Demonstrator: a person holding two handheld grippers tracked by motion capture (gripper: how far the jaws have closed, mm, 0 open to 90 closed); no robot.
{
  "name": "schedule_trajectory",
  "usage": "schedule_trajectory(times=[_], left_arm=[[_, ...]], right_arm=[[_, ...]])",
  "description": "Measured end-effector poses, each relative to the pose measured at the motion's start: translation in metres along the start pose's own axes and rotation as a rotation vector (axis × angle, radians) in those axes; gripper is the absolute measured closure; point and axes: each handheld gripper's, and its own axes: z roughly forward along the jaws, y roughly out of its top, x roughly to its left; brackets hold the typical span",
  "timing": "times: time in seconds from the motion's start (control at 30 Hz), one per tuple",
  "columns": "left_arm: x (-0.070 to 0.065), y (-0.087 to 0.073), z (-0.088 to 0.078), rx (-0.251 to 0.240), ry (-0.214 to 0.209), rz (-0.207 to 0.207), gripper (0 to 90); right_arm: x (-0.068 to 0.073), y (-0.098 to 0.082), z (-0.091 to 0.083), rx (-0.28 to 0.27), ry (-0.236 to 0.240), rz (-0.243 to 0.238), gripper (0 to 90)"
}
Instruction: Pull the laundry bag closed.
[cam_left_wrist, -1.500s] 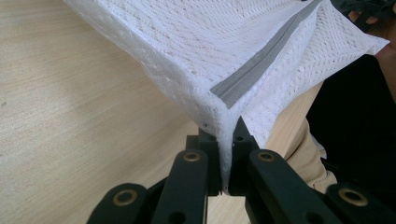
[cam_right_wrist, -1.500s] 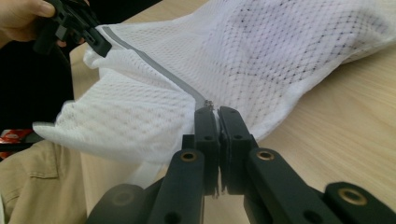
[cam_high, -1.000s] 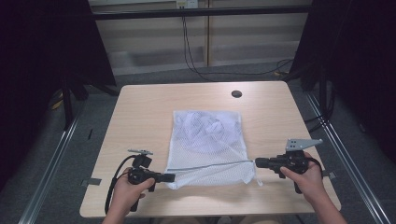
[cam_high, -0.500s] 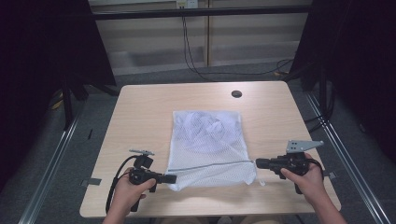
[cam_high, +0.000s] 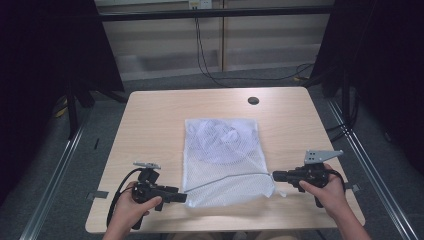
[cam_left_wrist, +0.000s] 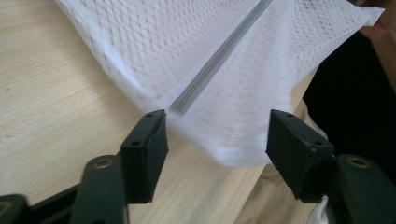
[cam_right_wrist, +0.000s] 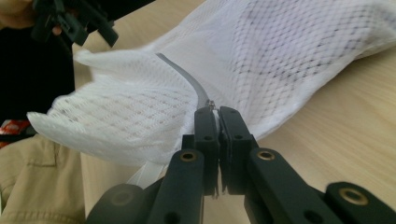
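Mesh laundry bag (cam_high: 225, 160) lies on my worktop (cam_high: 150, 130); right gripper (cam_high: 276, 176) pinches its zipper pull (cam_right_wrist: 211, 104); left gripper (cam_high: 184, 198) jaws, just opening, stand wide around the bag's corner.

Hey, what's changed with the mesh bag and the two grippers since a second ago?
The left gripper has just opened and let go of the mesh bag at its zipper end. The right gripper stays clamped on the zipper's other end; the bag hasn't moved.

table (cam_high: 150, 130) — light wood | black round cap (cam_high: 253, 100) — far edge | cables (cam_high: 202, 55) — floor beyond
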Motion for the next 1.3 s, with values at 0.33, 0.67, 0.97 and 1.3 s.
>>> schedule_trajectory(times=[0.33, 0.67, 0.97, 1.3], left_arm=[[-0.001, 0.006, -0.006, -0.086, 0.014, 0.055, 18.3], [-0.002, 0.009, -0.011, -0.15, 0.082, 0.095, 14.9], [-0.003, 0.011, -0.017, -0.232, 0.17, 0.147, 9.7], [-0.004, 0.011, -0.022, -0.274, 0.252, 0.167, 7.7]], right_arm=[[0.004, -0.001, 0.002, 0.031, -0.025, -0.031, 84.6], [0.005, 0.0, 0.001, -0.006, -0.084, -0.038, 47.3], [0.004, 0.003, -0.003, -0.025, -0.167, -0.036, 26.5], [0.008, 0.005, -0.005, -0.031, -0.214, -0.05, 18.6]])
